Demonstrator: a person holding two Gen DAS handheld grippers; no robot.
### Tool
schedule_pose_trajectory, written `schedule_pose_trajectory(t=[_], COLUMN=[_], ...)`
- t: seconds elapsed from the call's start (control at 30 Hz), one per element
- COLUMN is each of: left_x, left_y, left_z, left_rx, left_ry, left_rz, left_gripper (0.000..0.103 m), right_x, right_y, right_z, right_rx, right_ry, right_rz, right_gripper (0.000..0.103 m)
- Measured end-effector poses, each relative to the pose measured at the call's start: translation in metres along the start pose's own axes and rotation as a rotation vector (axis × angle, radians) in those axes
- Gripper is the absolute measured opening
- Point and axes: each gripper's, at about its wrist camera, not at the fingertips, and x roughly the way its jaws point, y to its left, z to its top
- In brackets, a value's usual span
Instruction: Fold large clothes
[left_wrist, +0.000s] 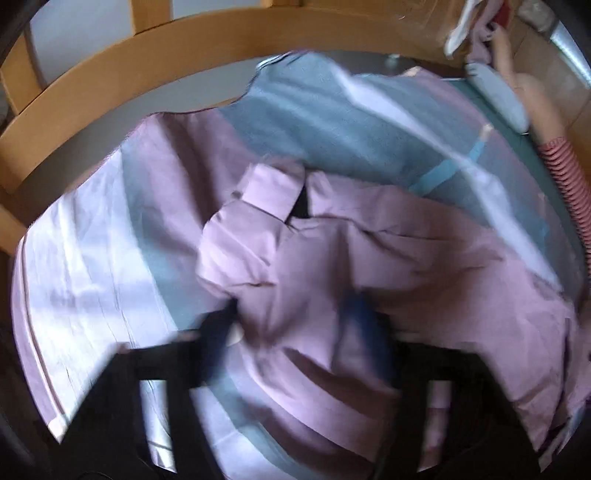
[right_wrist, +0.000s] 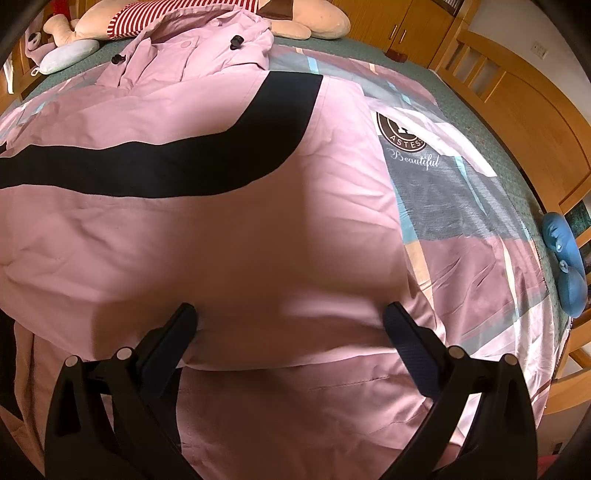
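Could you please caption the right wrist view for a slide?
Open right tongs hover over pink jacket spread on bed.

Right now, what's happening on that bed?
A person with a claw in each hand is folding a large pink jacket spread on a bed over a patchwork bedsheet. The right claw is open, its fingers spread wide and low over the jacket's hem area, below the black stripe. The left-wrist view is motion-blurred; the left claw has bunched jacket fabric between its fingers, but I can't tell whether it is gripping. A plush toy lies at the head of the bed.
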Motion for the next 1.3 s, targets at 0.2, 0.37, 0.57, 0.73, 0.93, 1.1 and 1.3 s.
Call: schedule_pose_trajectory(t=[0.2,0.37,0.57,0.73,0.93,1.1,1.3], left_x=[-0.013,-0.084,-0.192,-0.243,-0.234,-0.217,-0.167], left_y=[0.003,-0.019,-0.118,-0.207,-0.229,-0.216,-0.221], left_z=[0.002,-0.008,-0.092,-0.21,-0.271,-0.221,-0.2], left_rx=[-0.015,0.026,0.342,0.77,0.914,0.788,0.725], left_ry=[-0.029,-0.174,-0.208,-0.057,0.061,-0.083,-0.118], left_rz=[-0.101,-0.226,-0.811,-1.133,-1.098,-0.863,-0.501], left_gripper=[0.02,0.019,0.02,0.026,0.093,0.101,0.101], right_x=[0.0,-0.001,-0.004,-0.01,-0.048,-0.049,-0.026], right_y=[0.0,0.001,-0.002,-0.009,-0.061,-0.098,-0.067], right_z=[0.0,0.0,0.003,0.004,0.008,0.0,-0.008], right_rx=[0.001,0.0,0.018,0.066,0.345,0.553,0.493], right_ry=[0.0,0.001,0.006,-0.005,-0.119,-0.103,0.127], right_rz=[0.001,-0.003,0.002,0.042,0.293,0.522,0.71], right_gripper=[0.102,0.102,0.102,0.102,0.102,0.102,0.101])
